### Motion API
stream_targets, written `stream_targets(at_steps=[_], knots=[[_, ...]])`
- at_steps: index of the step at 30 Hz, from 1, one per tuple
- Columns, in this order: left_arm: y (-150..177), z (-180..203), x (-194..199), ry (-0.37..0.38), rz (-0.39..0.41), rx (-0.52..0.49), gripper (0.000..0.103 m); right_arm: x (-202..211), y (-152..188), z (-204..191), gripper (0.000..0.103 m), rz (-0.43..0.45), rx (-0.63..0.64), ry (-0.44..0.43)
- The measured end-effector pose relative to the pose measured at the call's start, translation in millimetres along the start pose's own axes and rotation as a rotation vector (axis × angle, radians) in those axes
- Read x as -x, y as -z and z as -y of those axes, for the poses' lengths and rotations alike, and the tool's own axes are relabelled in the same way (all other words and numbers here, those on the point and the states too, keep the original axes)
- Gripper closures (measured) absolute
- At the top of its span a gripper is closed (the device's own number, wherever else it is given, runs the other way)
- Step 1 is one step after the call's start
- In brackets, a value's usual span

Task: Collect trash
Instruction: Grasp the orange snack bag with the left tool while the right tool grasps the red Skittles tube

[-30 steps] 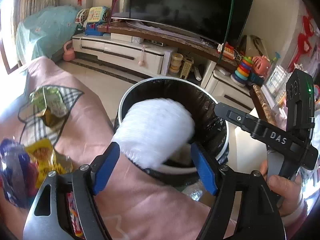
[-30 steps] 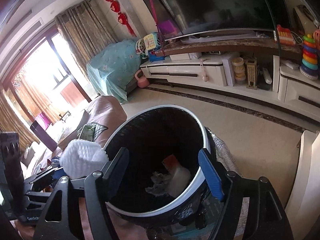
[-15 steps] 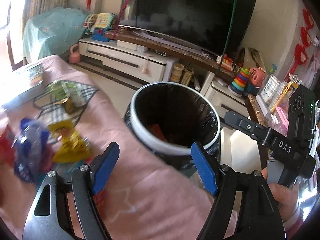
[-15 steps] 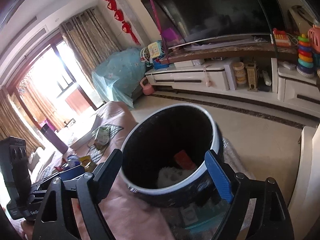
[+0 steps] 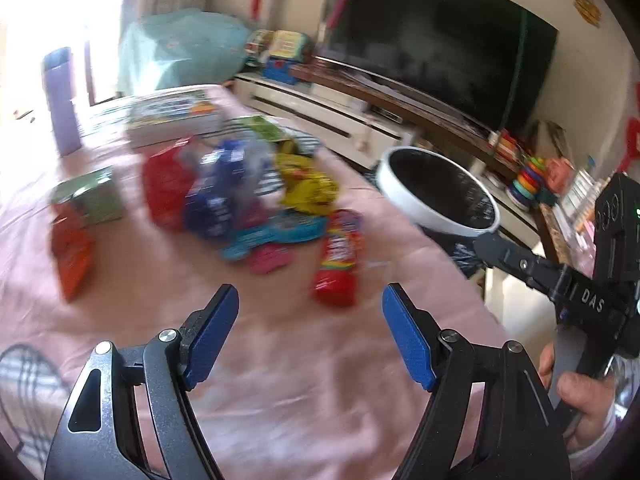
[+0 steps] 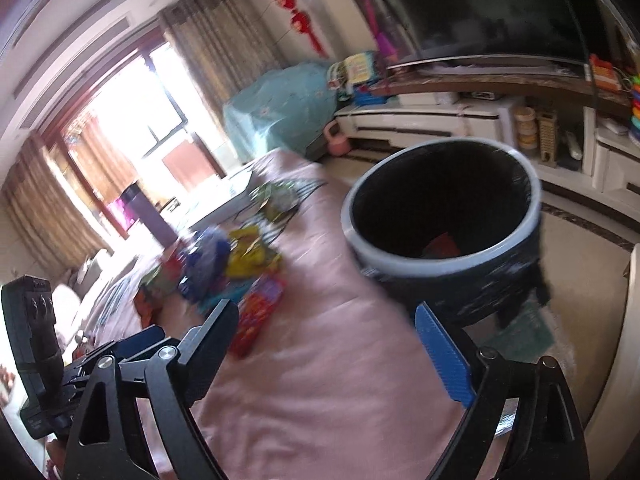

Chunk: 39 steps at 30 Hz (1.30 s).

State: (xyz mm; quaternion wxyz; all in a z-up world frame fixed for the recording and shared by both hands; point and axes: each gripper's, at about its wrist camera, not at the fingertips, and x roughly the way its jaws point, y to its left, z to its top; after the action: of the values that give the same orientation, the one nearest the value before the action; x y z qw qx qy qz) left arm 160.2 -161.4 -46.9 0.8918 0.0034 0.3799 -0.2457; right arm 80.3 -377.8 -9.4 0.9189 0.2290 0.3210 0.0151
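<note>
The left gripper [image 5: 310, 330] hung over the pink-covered surface [image 5: 280, 380] with its jaws spread wide and nothing between them, aimed at the heap of wrappers in the middle of the left wrist view. The right gripper [image 6: 326, 344] also stood open and empty, low in its own view.

The trash lay in a loose cluster. A red snack packet [image 5: 338, 266] was nearest the left jaws, with a yellow wrapper [image 5: 308, 188] and a blue-and-white bag [image 5: 224, 196] behind it, a red bag [image 5: 166, 188] to their left, and an orange packet [image 5: 72, 256] apart at the left edge. All were blurred, so their print could not be read. The bin [image 5: 438, 196], black-lined with a white rim, stood at the surface's edge, right of centre.

This looked like the reach for the next piece. The next move would call for lowering the left jaws astride the red snack packet, closing on its crinkly body, then carrying it over the rim.
</note>
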Motion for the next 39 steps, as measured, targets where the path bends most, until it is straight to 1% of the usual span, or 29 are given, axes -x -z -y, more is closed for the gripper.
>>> stream_targets(at_steps=[5,9,16,21,25,30,33,39], knots=[[13,-31,18,-0.045,0.025,0.060,0.027,-13,12,-32,0.012,-0.035,0.058,-0.029],[20,-52,28,-0.073,0.041,0.101,0.027,-24,23,-52,0.012,-0.056,0.092,-0.034],[30,-84,32,-0.119,0.050,0.164,0.027,-37,30,-68,0.012,-0.082,0.115,-0.026],[30,-104,28,-0.143,0.040,0.211,0.025,-45,30,-73,0.012,-0.085,0.120,0.007],[25,-119,25,-0.183,0.035,0.234,0.021,-53,27,-74,0.012,-0.086,0.111,0.022],[7,-141,12,-0.248,0.018,0.250,0.018,-65,21,-75,0.012,-0.098,0.113,0.048],[-6,-154,-3,-0.282,-0.004,0.247,0.015,-75,20,-75,0.013,-0.121,0.115,0.060],[-22,-173,-36,-0.348,-0.037,0.230,0.015,-95,14,-73,0.017,-0.167,0.093,0.073]])
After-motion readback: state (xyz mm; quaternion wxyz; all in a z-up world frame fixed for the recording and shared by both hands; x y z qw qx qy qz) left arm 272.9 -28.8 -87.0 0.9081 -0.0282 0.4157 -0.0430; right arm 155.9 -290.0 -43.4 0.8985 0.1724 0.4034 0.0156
